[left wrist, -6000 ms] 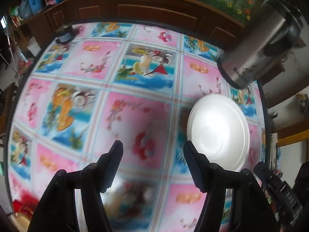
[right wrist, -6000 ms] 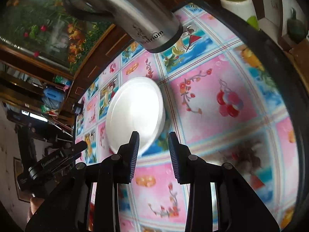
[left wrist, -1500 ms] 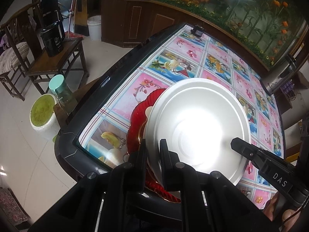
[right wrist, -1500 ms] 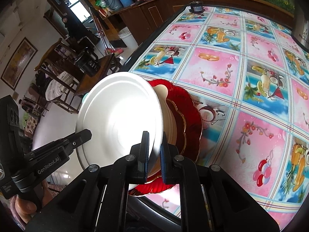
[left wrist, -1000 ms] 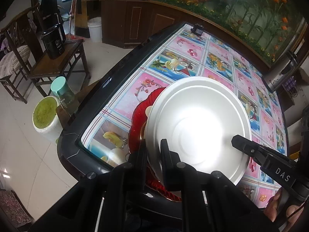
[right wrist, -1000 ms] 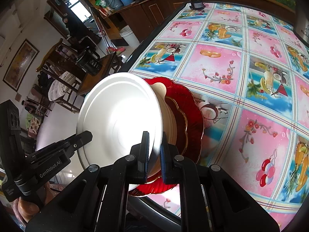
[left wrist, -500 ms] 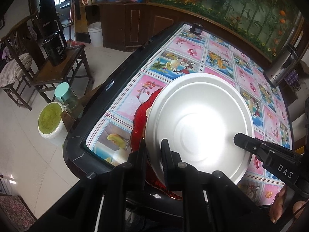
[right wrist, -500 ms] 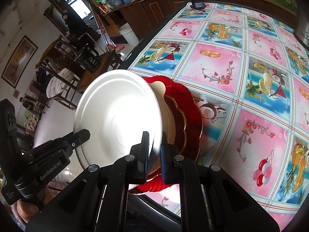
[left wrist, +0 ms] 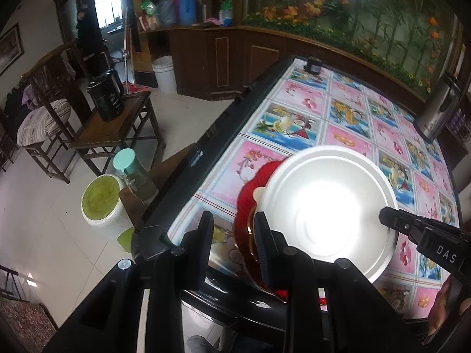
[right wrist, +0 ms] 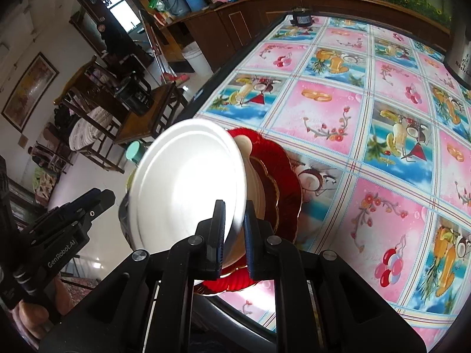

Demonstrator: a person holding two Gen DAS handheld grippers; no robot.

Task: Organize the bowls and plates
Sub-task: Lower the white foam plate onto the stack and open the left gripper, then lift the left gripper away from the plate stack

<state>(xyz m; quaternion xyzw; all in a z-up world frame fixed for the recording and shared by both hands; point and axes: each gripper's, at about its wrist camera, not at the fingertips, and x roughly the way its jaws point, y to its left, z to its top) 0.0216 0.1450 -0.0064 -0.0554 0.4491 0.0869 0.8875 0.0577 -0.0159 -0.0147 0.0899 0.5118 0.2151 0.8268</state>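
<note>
Jaws: the left gripper [left wrist: 232, 244] has just been opening; its jaws now stand apart with nothing between them, the rim of the round white foam plate [left wrist: 332, 214] lying just past the right-hand finger. The right gripper [right wrist: 234, 231] is clenched on that plate's rim at the plate's 5 o'clock in the right wrist view.

Placement: the white plate sits over a stack near the table's corner, at 6 o'clock of the flowered pink-and-blue tablecloth [right wrist: 353, 123]. Beneath it are a cream dish [right wrist: 245, 144] and a scalloped red glass plate [right wrist: 282, 176]. The white plate looks tilted, its left side raised towards the table edge [left wrist: 206, 147]. Judgement: one grip is kept so the plate does not slide while the other lets go; the stack is close to the edge, so a slip could send it to the floor.

Pose: both grippers point steeply down at the stack from the near side. In the right wrist view the left gripper [right wrist: 97, 197] sits at 9 o'clock of the plate, a hand [right wrist: 29, 314] under it. In the left wrist view the right gripper's black tip [left wrist: 388, 216] rests on the rim at 3 o'clock.
</note>
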